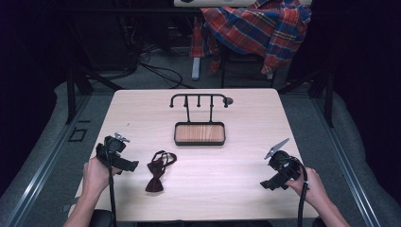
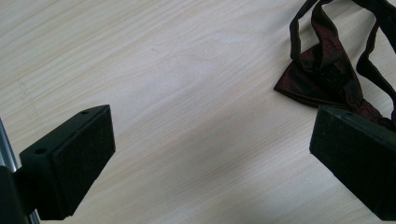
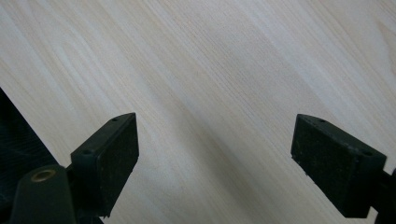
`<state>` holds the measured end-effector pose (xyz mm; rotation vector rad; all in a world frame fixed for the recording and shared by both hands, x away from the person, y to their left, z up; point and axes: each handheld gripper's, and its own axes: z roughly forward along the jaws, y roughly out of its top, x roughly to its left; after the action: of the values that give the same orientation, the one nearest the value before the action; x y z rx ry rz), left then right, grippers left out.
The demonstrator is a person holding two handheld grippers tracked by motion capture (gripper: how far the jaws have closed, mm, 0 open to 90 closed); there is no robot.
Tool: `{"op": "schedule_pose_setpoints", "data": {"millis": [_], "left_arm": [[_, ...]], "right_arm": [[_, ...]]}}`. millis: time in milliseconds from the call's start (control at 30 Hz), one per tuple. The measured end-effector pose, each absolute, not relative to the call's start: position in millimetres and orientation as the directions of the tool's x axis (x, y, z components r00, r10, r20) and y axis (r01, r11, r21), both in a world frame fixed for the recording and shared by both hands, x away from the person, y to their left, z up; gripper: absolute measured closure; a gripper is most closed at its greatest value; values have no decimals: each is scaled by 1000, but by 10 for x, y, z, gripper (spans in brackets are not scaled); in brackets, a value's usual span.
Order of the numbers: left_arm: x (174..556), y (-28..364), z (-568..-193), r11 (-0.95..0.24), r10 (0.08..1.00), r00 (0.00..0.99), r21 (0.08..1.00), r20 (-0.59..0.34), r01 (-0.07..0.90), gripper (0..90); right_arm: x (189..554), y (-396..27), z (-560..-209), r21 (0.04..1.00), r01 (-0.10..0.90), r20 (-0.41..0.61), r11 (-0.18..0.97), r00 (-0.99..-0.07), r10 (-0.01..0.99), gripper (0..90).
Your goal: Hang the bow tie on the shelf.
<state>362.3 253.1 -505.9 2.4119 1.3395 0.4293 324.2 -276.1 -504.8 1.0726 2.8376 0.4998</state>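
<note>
A dark red bow tie (image 1: 157, 171) with a looped black strap lies on the pale wooden table (image 1: 236, 118), left of centre near the front. My left gripper (image 1: 130, 165) sits just left of it, held in a hand, jaws wide open over bare wood. In the left gripper view the bow tie (image 2: 327, 77) lies beyond the right jaw, untouched. My right gripper (image 1: 269, 184) rests at the front right of the table, also open, with bare wood between its jaws (image 3: 215, 158). A black stand with hooks (image 1: 199, 98) over a wooden tray (image 1: 199, 134) stands at the table's middle back.
A plaid shirt (image 1: 257, 26) hangs over a chair behind the table. Cables lie on the floor at the back. Metal rails run along both sides of the table. The table's front edge is close to both hands.
</note>
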Motion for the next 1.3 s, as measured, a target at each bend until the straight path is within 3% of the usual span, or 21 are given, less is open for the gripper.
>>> {"op": "schedule_pose_setpoints", "data": {"millis": [1300], "left_arm": [[3673,2309,-5044,-517,816,578,490,33,702,0]], "right_arm": [[3227,-2659,-5066,307,612,45,728,-774,632,146]]}}
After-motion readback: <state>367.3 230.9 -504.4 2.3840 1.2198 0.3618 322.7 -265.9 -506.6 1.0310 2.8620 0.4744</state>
